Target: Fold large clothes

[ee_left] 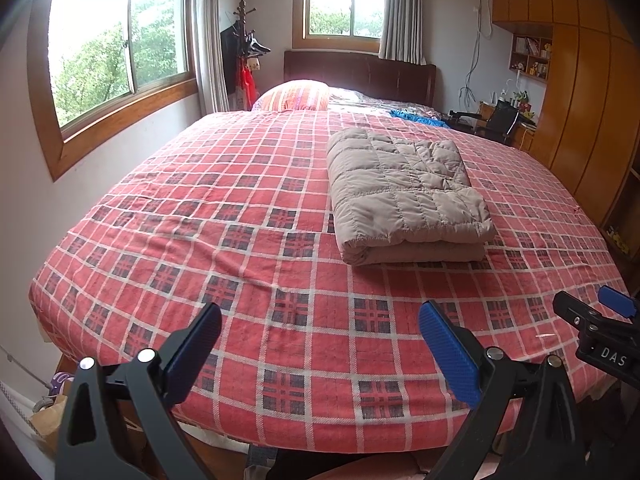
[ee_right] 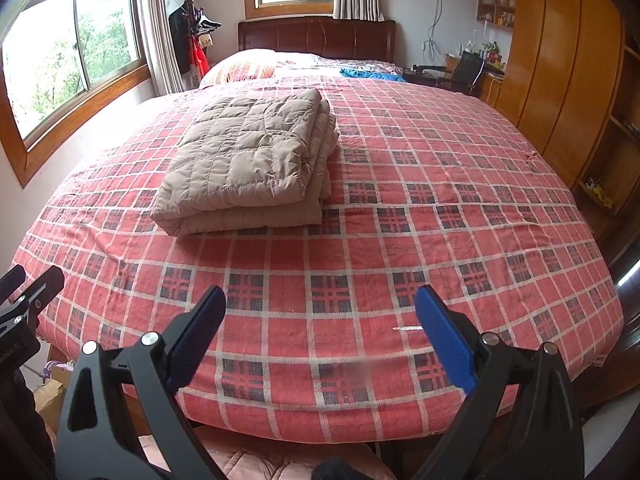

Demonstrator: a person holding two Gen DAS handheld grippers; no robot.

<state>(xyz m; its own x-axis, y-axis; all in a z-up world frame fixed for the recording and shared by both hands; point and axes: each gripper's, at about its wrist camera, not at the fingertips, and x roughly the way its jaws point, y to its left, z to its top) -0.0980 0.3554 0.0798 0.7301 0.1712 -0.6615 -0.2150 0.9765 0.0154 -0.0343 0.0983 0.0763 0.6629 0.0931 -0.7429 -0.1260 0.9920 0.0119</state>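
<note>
**Left wrist view: quilted garment lies folded, both tongs held back empty**

Left wrist view first, left to right. The left gripper [ee_left: 320, 336] fills the bottom of the frame, jaws spread wide with nothing between them, hovering over the near edge of the plaid bed [ee_left: 224, 208]. Right of centre, in the middle of the frame, the beige quilted garment [ee_left: 404, 192] rests on the bed as a compact stack of layers, its folded edge toward the camera. At the lower right edge the right gripper [ee_left: 600, 312] pokes in, well apart from the cloth.

Right wrist view, same order. The left gripper shows only as a black tip at the lower left edge. The beige quilted garment [ee_right: 248, 168] sits upper left of centre, with its layered edges stepped slightly along the right side. The right gripper [ee_right: 320, 328] at the bottom is likewise spread and empty.

By the look of it the fold is essentially done, so the step in hand is likely a final check or tidy. To do that well, I would bring the tongs in low from the near side, press the stepped right-hand edges flush rather than pinching and lifting, and keep both jaws clear of the top layer, since puffy fill springs open easily.
</note>
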